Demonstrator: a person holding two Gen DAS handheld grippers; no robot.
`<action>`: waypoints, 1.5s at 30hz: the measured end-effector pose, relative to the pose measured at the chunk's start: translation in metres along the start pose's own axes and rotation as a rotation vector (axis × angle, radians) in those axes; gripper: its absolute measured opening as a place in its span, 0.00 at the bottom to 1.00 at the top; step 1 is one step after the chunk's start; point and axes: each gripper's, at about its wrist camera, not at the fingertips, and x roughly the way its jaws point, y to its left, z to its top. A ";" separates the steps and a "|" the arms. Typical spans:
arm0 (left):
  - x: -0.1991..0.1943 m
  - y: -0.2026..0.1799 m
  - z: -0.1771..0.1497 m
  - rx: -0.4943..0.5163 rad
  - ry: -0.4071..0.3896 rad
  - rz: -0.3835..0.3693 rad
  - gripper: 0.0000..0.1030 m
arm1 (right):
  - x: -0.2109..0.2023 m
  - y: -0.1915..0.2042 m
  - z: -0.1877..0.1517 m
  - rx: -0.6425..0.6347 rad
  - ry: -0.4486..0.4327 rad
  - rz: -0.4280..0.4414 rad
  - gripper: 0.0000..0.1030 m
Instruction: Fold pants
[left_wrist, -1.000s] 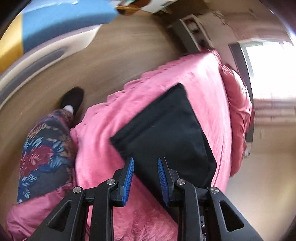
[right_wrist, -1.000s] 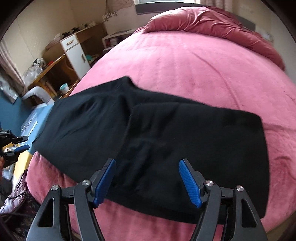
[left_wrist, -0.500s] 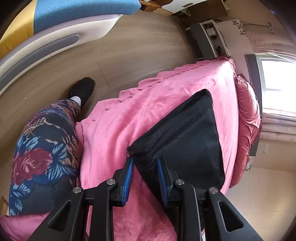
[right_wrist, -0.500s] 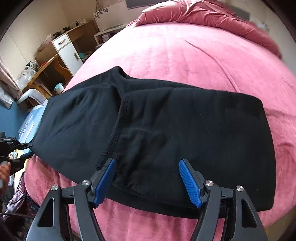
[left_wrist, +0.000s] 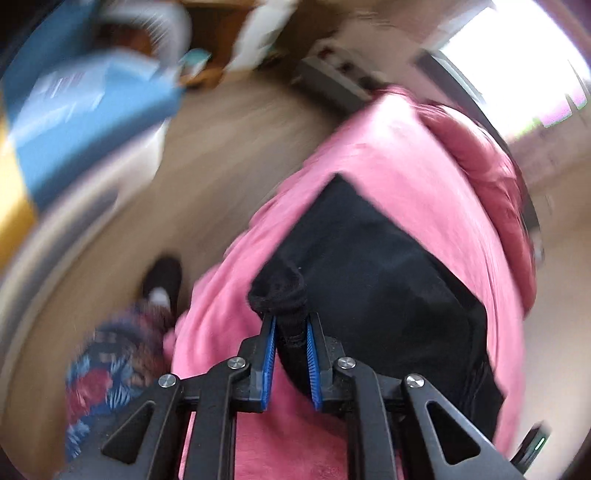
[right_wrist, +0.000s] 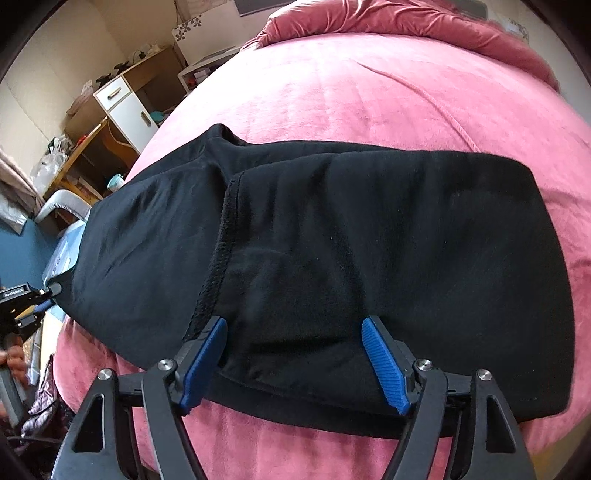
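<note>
Closing left gripper (left_wrist: 290, 325) pinches pants (left_wrist: 388, 273); right gripper (right_wrist: 293, 328) gapes, widening.

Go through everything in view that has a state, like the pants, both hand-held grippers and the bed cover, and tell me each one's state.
Black pants: folded once, lying on the bed, one end bunched and lifted.
Left hand-held gripper: jaws closing on the bunched pants end.
Right hand-held gripper: jaws opening, wide over the near pants edge, not pinching.
Pink bed cover: spread out, lightly creased.
</note>
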 end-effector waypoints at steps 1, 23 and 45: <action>-0.005 -0.013 -0.001 0.063 -0.024 0.004 0.15 | 0.001 -0.001 0.000 0.009 -0.002 0.008 0.76; -0.012 -0.152 -0.068 0.705 -0.099 -0.026 0.14 | -0.011 -0.013 0.009 0.082 -0.008 0.132 0.79; -0.017 -0.153 -0.071 0.749 -0.104 -0.069 0.14 | 0.015 0.125 0.098 -0.203 0.126 0.557 0.78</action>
